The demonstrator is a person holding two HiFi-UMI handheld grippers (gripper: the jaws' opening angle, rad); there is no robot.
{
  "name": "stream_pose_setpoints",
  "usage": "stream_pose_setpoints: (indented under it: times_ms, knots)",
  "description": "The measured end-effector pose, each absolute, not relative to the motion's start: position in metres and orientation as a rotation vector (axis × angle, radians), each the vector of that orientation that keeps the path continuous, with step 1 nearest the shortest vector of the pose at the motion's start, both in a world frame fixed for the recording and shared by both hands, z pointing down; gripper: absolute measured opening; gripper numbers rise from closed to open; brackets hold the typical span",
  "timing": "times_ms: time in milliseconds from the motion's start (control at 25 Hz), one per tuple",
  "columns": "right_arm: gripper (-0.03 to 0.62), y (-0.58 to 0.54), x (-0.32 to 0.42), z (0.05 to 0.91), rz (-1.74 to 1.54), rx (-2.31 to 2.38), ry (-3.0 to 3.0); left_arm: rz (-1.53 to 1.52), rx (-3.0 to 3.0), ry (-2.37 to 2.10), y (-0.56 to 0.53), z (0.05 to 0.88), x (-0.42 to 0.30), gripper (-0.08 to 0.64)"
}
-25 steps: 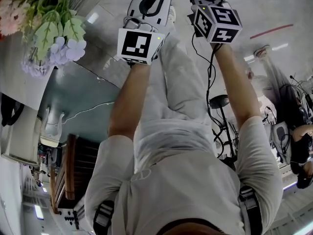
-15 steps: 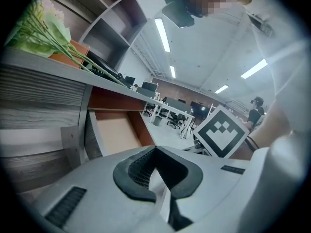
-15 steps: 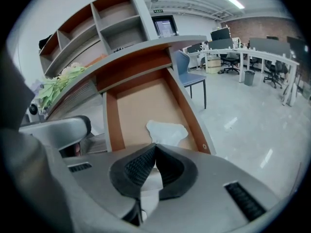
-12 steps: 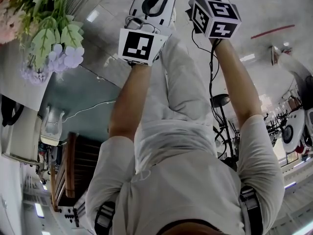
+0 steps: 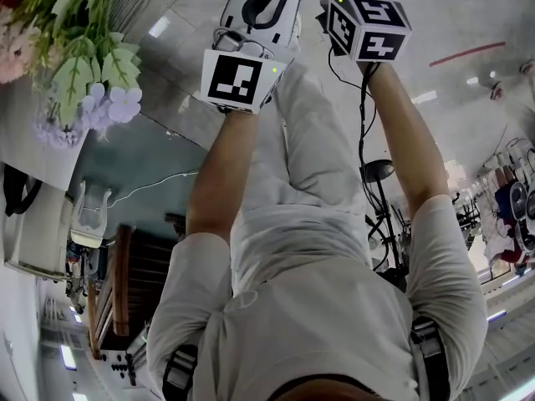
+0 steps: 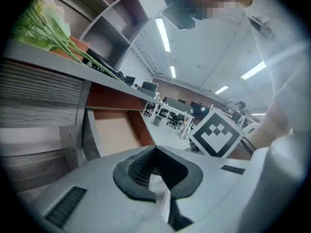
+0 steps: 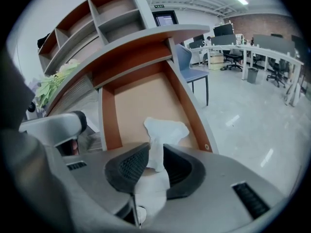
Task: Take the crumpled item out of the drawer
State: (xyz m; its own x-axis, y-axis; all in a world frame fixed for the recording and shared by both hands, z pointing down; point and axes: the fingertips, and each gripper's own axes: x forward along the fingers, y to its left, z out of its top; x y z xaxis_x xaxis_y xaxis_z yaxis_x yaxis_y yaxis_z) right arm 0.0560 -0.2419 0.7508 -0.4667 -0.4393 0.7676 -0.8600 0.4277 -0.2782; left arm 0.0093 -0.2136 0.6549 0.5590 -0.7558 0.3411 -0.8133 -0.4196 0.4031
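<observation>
Two tools [image 6: 154, 171] [image 7: 155, 161], one crumpled tissue [image 7: 165, 130], one drawer [image 7: 141, 101], one flower bunch [image 5: 84, 73]

No letters, numbers or brand names can be read anywhere. The left marker cube [image 5: 238, 78] and the right marker cube [image 5: 372, 32] carry only black-and-white square patterns, without any characters. In the right gripper view, a small green sign [image 7: 159, 6] hangs over a lit screen [image 7: 165, 18] far at the back; both are too small to read.
</observation>
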Motion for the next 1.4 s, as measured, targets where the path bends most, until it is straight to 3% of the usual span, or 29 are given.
stream_pose_setpoints:
  times_ms: [120,200,280,1160,1280,1400]
  knots:
    - [0.094,-0.243,0.056,0.754,0.893,1.084,-2.065,0.141,2.27,-1.253,-0.214,0.655,0.01,0.0]
    - [0.165,-0.243,0.053,0.756,0.903,1.064,-2.061,0.135,2.268,-1.251,-0.214,0.654,0.01,0.0]
    - [0.166,-0.244,0.051,0.757,0.914,1.055,-2.059,0.129,2.265,-1.252,-0.214,0.654,0.009,0.0]
    - [0.164,-0.247,0.051,0.774,0.874,1.051,-1.918,0.107,2.235,-1.253,-0.215,0.661,0.006,0.0]
    - [0.105,-0.248,0.055,0.775,0.852,1.064,-1.9,0.107,2.232,-1.259,-0.214,0.663,0.003,0.0]
    - [0.094,-0.25,0.058,0.775,0.842,1.079,-1.888,0.116,2.237,-1.262,-0.213,0.665,0.001,0.0]
